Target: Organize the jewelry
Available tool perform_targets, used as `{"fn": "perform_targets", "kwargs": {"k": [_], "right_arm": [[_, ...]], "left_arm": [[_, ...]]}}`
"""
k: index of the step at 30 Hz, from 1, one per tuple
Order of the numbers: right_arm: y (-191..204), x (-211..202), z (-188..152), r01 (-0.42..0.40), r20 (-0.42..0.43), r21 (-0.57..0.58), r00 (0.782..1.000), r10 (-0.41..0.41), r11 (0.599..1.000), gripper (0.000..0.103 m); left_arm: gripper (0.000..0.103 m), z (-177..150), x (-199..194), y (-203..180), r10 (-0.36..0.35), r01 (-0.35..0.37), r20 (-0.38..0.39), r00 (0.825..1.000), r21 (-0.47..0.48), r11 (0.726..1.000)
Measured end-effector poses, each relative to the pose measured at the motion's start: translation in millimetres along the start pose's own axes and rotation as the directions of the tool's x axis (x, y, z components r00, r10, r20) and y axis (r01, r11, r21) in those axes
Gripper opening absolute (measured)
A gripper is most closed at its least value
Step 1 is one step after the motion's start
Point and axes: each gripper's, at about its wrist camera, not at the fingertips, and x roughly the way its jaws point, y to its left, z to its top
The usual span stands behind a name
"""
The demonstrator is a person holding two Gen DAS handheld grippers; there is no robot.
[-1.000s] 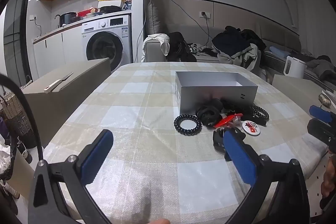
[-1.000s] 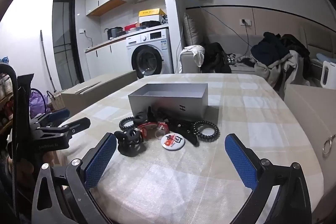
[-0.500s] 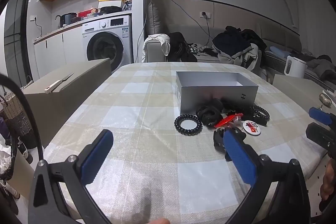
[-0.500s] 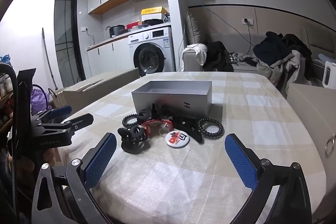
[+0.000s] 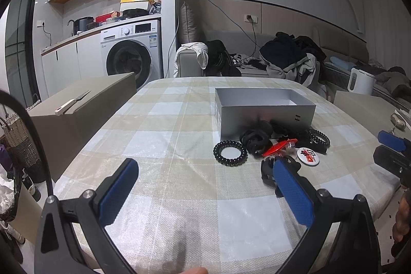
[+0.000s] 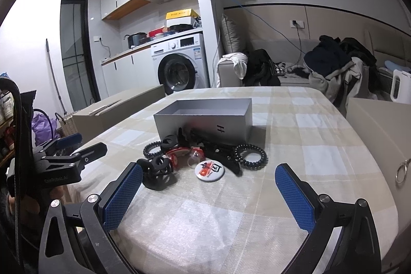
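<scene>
An open grey box [image 5: 264, 109] stands on the checked table [image 5: 179, 145]; it also shows in the right wrist view [image 6: 205, 120]. In front of it lies a heap: black spiral hair ties [image 5: 230, 152] [image 6: 250, 156], a black scrunchie [image 5: 255, 139], a red clip [image 5: 278, 147] [image 6: 177, 154], a round badge [image 5: 308, 155] [image 6: 209, 169] and a black claw clip [image 6: 156, 172]. My left gripper [image 5: 205, 186] is open and empty, short of the heap. My right gripper [image 6: 209, 194] is open and empty, just before the badge.
A cardboard box [image 5: 77, 107] with a white knife on top stands left of the table. A second beige box [image 6: 380, 120] is at the right. A washing machine [image 5: 131, 53] and a sofa with clothes [image 5: 287, 55] are behind.
My right gripper has moved forward toward the heap, which looks larger and nearer now. My left gripper has barely moved.
</scene>
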Motion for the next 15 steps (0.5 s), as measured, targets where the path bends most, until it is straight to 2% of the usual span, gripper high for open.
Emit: {"fn": "perform_targets", "kwargs": {"k": [15], "right_arm": [[-2.5, -1.3, 1.4, -0.019, -0.004, 0.029, 1.0, 0.019, 0.999, 0.103]], "left_arm": [[0.102, -0.6, 0.8, 0.7, 0.003, -0.003, -0.001, 1.0, 0.002, 1.0]]}}
